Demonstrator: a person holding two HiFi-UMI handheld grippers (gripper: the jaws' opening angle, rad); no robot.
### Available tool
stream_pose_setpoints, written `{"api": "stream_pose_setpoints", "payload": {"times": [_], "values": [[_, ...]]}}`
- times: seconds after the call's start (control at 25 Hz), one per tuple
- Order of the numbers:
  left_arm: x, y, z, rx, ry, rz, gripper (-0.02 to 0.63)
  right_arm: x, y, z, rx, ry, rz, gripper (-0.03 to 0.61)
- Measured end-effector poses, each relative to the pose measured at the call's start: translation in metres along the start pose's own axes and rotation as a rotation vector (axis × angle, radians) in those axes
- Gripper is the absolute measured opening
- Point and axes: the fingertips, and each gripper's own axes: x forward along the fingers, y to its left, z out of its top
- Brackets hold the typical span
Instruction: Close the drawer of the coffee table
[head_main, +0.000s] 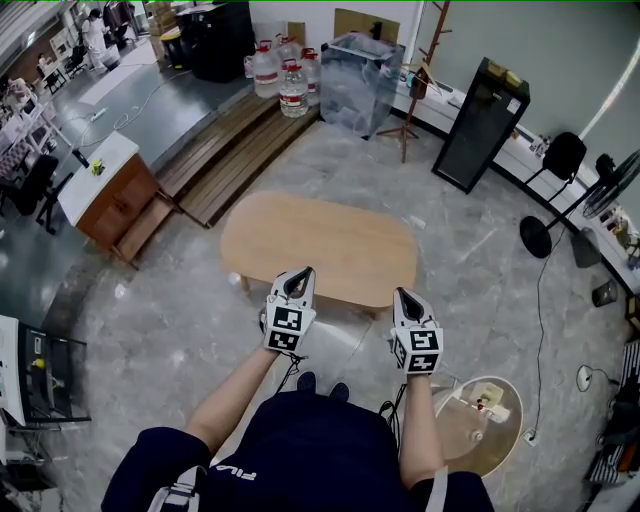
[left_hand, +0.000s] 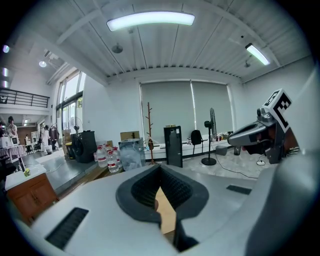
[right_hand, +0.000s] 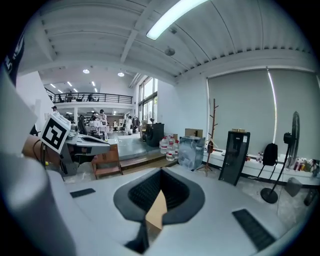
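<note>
Head view, nearest first: your two shoes (head_main: 322, 384) stand on the stone floor (head_main: 170, 320) below your arms. You hold two grippers out side by side, well apart. The left gripper (head_main: 299, 273) and the right gripper (head_main: 402, 294) each have their jaws pressed together on nothing. Each gripper view shows only a thin sliver of wooden top through the slit.

Just beyond both tips stands the one coffee table (head_main: 320, 240), oval and light wood. From above you cannot make out its drawer. One small round table (head_main: 517, 400) sits near you on the right.

Farther left is one wooden cabinet (head_main: 112, 190) with a white top. At the far side are a cluster of water bottles (head_main: 292, 88) too packed to count, one clear bin (head_main: 360, 70), one coat stand (head_main: 410, 100), one black cabinet (head_main: 480, 125) and one floor fan (head_main: 612, 185).
</note>
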Motion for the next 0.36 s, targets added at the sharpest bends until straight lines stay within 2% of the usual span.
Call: {"api": "stream_pose_setpoints", "payload": {"times": [0.36], "values": [[-0.0071,-0.0076,0.0029,-0.009,-0.001,-0.013,0.025,-0.0083,-0.0052,-0.0037,0.012,0.013,0.0,0.026]]}}
